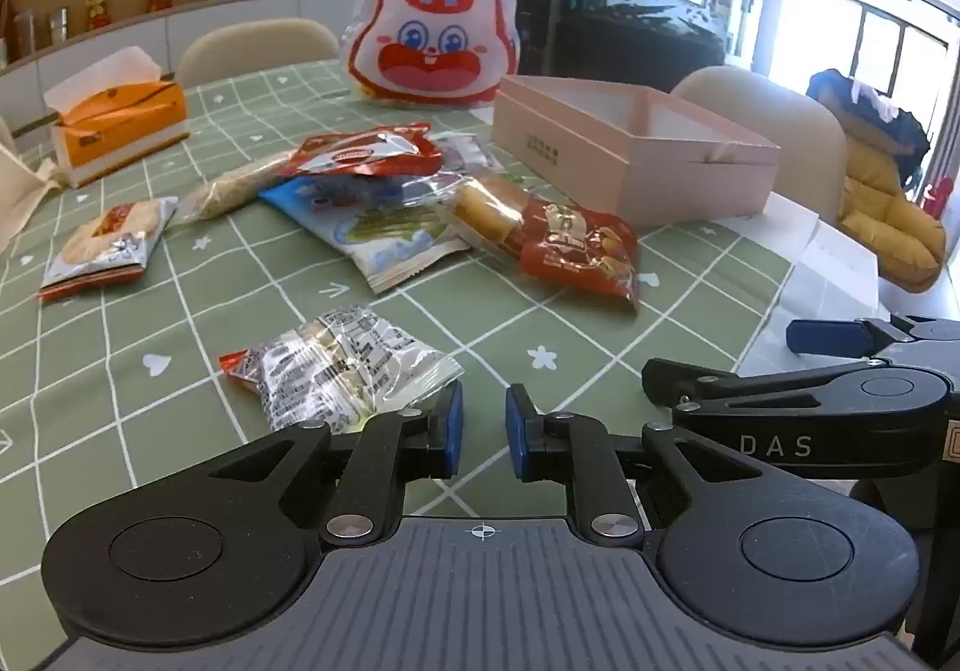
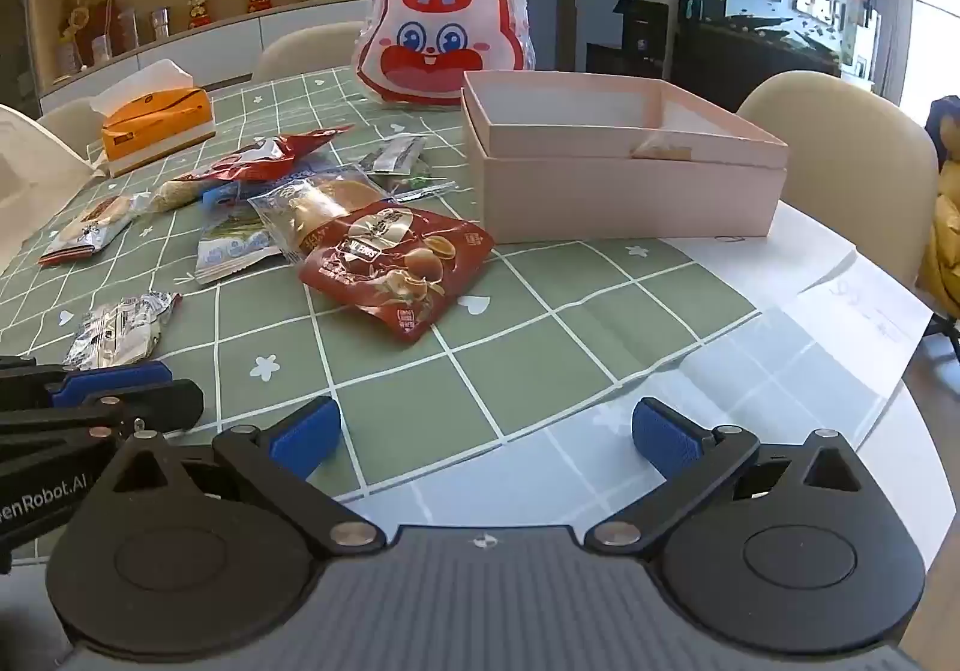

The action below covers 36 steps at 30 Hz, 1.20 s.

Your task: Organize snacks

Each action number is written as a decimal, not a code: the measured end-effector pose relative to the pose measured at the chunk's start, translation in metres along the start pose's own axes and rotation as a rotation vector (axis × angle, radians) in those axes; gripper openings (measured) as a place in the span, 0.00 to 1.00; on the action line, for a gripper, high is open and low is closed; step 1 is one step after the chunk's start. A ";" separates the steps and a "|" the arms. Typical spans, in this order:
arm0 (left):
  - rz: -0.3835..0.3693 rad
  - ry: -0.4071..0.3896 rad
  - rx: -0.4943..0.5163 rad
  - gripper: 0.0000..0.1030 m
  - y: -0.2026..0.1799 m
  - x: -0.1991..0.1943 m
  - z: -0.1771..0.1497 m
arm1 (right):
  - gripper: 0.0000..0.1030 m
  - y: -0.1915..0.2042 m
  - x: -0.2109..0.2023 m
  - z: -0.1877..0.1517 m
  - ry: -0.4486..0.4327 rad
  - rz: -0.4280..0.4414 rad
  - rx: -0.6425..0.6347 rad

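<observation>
Snack packets lie scattered on the green checked tablecloth (image 2: 528,371), all placed here relative to the pink box (image 2: 624,197), which sits open at the far right of the cloth. Just left of the box, nearest to it, lies a dark red packet (image 2: 396,275) printed with round brown pieces; a clear-wrapped cake (image 2: 312,209) overlaps its far edge. Further left of the box come a blue-and-white packet (image 1: 372,233), a red foil packet (image 1: 366,155) resting on top of the heap, a long pale grain bar (image 1: 240,185) and, furthest out, a rice-cracker packet (image 1: 108,245). A silver printed packet (image 1: 342,365) lies apart from the heap — well to the near left of the box, close in front of the left gripper (image 1: 483,431), whose blue pads stand slightly parted with nothing between them. The right gripper (image 2: 483,431) is spread wide and empty, over the cloth's edge on the near side of the box. Behind the box stands a rabbit-face bag (image 2: 447,29); an orange tissue box (image 2: 159,125) sits far to the left of it.
</observation>
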<state>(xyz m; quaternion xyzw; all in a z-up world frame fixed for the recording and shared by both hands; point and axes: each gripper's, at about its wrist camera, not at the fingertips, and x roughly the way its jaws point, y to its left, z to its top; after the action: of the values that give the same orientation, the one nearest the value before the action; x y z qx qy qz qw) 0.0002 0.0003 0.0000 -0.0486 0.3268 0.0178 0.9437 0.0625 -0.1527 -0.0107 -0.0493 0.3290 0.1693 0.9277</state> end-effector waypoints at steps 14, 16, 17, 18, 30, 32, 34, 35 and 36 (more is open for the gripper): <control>0.009 -0.009 0.012 0.19 -0.001 0.000 0.000 | 1.00 0.000 -0.001 -0.001 0.004 0.000 0.001; 0.009 -0.008 0.012 0.19 -0.001 0.000 0.000 | 1.00 0.000 -0.001 -0.001 0.004 0.000 0.001; 0.009 -0.009 0.012 0.19 -0.001 0.000 0.000 | 1.00 0.000 -0.001 -0.001 0.003 0.000 0.001; 0.009 -0.009 0.012 0.19 -0.001 0.000 0.000 | 1.00 0.000 -0.001 -0.001 0.003 0.000 0.001; 0.010 -0.009 0.012 0.19 -0.001 0.000 0.000 | 1.00 0.000 -0.001 -0.001 0.002 0.000 0.001; 0.010 -0.009 0.013 0.19 -0.001 0.000 0.000 | 1.00 0.000 -0.001 -0.001 0.001 0.000 0.001; 0.010 -0.009 0.013 0.19 -0.001 0.000 0.000 | 1.00 0.000 -0.001 -0.001 0.001 0.000 0.001; 0.010 -0.009 0.013 0.19 -0.001 0.000 0.000 | 1.00 0.000 -0.001 -0.001 0.001 0.000 0.001; 0.010 -0.009 0.013 0.19 -0.001 0.000 0.000 | 1.00 0.000 -0.001 -0.001 0.001 0.000 0.001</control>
<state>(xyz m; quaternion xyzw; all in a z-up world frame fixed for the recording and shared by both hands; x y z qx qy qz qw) -0.0001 -0.0005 -0.0001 -0.0407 0.3229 0.0206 0.9453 0.0611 -0.1531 -0.0111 -0.0487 0.3296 0.1692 0.9275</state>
